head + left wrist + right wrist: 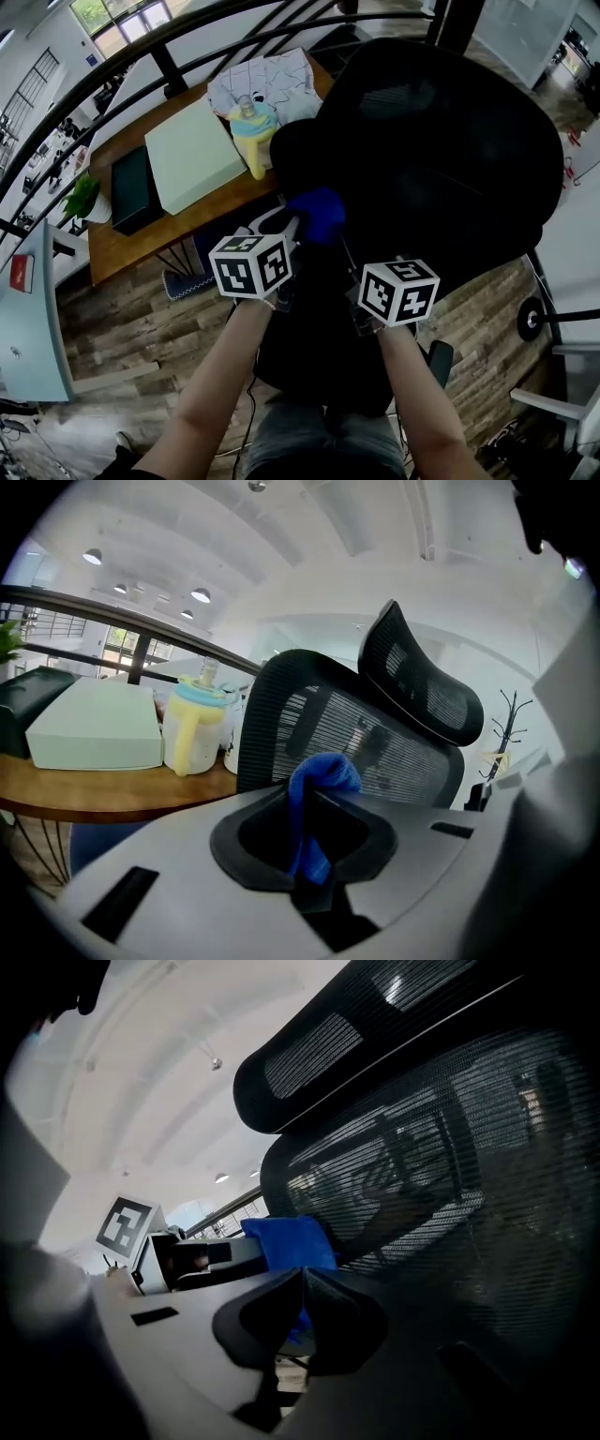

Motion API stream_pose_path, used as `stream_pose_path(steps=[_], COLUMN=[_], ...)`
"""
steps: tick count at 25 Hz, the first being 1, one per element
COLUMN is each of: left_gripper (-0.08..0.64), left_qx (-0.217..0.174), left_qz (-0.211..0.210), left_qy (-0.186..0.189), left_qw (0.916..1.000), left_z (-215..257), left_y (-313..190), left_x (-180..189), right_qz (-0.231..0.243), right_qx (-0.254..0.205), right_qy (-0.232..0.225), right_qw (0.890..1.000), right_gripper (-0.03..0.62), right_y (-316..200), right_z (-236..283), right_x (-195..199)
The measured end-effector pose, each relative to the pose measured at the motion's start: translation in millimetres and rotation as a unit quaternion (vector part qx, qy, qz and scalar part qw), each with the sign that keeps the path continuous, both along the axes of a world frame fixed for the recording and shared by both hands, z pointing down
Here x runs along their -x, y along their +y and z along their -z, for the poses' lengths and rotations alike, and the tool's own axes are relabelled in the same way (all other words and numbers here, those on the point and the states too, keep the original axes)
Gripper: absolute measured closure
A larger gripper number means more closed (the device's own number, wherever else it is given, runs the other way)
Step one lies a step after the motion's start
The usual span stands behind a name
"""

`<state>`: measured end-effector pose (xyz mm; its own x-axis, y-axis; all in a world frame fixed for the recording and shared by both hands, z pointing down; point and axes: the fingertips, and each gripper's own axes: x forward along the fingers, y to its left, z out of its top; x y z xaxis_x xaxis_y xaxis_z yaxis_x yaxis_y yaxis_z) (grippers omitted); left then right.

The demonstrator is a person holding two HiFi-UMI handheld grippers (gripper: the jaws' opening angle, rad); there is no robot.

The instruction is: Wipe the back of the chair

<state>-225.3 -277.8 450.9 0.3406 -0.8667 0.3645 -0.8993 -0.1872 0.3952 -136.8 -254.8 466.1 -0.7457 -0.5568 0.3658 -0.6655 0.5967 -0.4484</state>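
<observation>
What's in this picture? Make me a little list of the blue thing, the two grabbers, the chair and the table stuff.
Blue thing: blue cloth, bunched up
Left gripper: shut on the blue cloth
Right gripper: jaws together, a blue strip seemingly between them
Chair: black mesh back, just beyond the blue cloth
Table: wooden, with a yellow cup and a pale box

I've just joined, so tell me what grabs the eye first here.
A big black mesh chair fills the head view's centre and right. Before its back, the left gripper pinches a bright blue cloth. A wooden desk with a yellow bottle lies upper left.
</observation>
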Motion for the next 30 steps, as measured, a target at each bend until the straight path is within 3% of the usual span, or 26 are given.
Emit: stream_pose_path(steps=[6, 14, 22, 30], left_gripper=[0.501, 0.5, 0.5, 0.5], left_qx=[-0.005, -0.033, -0.023, -0.01], left_qz=[-0.004, -0.046, -0.114, -0.208], left_qy=[-0.001, 0.014, 0.027, 0.042], left_qw=[1.0, 0.9983, 0.9929, 0.9772], left_z=[4, 14, 2, -7], left_y=[12, 34, 44, 51], left_x=[4, -31, -104, -201], right_qz=[-0.008, -0.058, -0.138, -0.216], right_qx=[0.004, 0.015, 0.011, 0.015], right_qy=[-0.004, 0.004, 0.004, 0.005], right_qw=[1.0, 0.998, 0.99, 0.976], right_gripper=[0.563, 0.563, 0.563, 0.563], right_y=[5, 21, 32, 49], right_z=[0, -11, -11, -11], right_x=[-10, -64, -137, -218])
